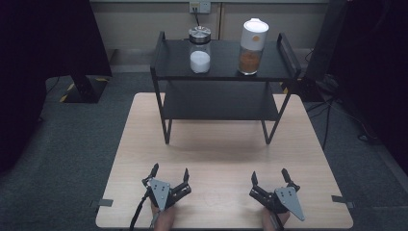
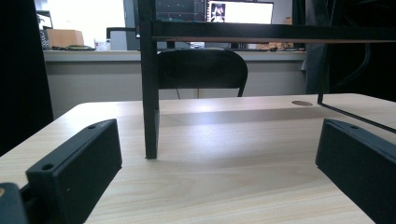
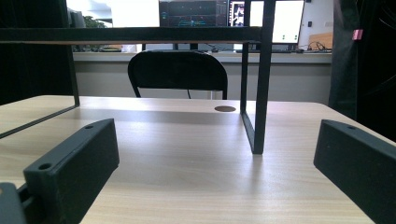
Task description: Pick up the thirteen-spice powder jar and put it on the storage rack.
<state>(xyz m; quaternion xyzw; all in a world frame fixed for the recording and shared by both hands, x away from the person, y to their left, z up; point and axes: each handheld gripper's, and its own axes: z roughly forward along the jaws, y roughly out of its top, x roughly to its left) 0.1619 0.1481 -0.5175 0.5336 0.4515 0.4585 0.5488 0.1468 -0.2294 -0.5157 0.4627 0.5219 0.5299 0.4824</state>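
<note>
Two grippers rest near me on the pale wooden table [image 1: 134, 144]: my left gripper [image 1: 169, 173], then my right gripper [image 1: 269, 175], both spread wide, holding nothing. Farther off, the black metal two-tier shelf [image 1: 168, 67] carries a glass jar of white powder [image 1: 199, 49] left of a white-lidded jar of brown granules [image 1: 251, 46].

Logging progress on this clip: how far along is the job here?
Nothing looks done. Both jars, the white-filled jar and the brown-filled jar, stand on the top shelf of the rack. The left hand-held gripper and right hand-held gripper rest open near the table edge, holding nothing. Everything appears left.
</note>
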